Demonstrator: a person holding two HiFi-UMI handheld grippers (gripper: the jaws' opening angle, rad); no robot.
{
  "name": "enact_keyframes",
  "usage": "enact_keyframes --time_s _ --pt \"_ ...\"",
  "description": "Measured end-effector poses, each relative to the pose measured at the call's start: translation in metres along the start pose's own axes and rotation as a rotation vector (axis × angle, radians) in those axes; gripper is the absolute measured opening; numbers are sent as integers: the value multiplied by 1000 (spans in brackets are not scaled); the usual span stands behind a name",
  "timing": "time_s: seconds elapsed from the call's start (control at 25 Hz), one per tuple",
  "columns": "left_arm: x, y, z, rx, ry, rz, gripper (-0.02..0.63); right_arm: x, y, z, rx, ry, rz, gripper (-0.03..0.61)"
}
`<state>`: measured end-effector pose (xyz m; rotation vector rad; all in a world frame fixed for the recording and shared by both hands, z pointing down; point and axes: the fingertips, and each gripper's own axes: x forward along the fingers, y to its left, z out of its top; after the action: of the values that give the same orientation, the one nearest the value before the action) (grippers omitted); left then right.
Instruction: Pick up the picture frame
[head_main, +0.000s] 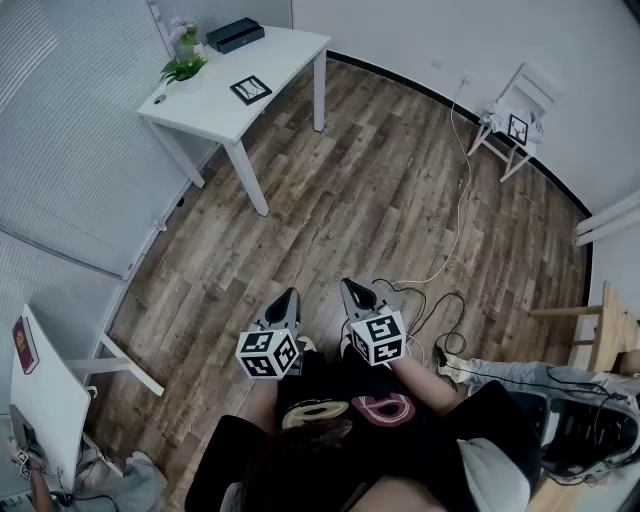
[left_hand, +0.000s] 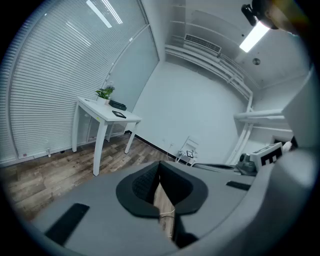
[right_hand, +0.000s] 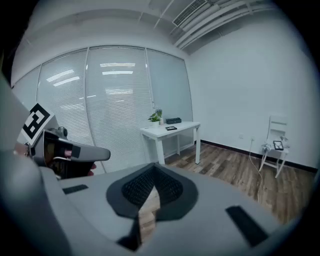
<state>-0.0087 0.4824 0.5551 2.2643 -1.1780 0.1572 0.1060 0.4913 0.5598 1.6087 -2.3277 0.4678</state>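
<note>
L claw (left_hand: 160, 172) closed, empty; ceiling lamp (left_hand: 255, 36) its view only.

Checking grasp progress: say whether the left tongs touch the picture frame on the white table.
Apart. Head view: left tongs near the person's body, wooden floor lying between them and the picture frame on the table.

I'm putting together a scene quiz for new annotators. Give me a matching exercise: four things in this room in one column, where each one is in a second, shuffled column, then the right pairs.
Things
1. picture frame
2. potted plant
3. white cable
4. white chair

Places
A. trailing across the wooden floor
B. by the wall, apart from the table
C. lying flat on the white table
D. at the table's edge next to the blinds

Pairs: 1-C, 2-D, 3-A, 4-B
</note>
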Motion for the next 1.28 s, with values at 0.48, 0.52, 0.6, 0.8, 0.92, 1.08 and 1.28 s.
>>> enact_keyframes --time_s 0.48,0.52,0.6,0.8,0.92,1.08,1.28 --pt "-19 37 3 -4 -10 7 17 14 24 -3 62 -39 -40 9" --pt "-22 42 3 -7 -10 14 17 15 25 -2 74 -39 -46 10" --pt "-28 49 3 -18 -10 22 17 16 28 -1 79 -39 -48 11" --pt "-27 54 3 -42 -23 30 17 19 27 -2 69 -27 -16 10" --pt "-22 56 3 -44 -26 32 17 29 29 -1 -3 -23 11 11" --pt "-11 67 10 -77 -39 48 17 58 22 5 3 -18 21 11" --pt "13 85 27 -68 -40 91 17 98 32 29 -140 -32 88 11"
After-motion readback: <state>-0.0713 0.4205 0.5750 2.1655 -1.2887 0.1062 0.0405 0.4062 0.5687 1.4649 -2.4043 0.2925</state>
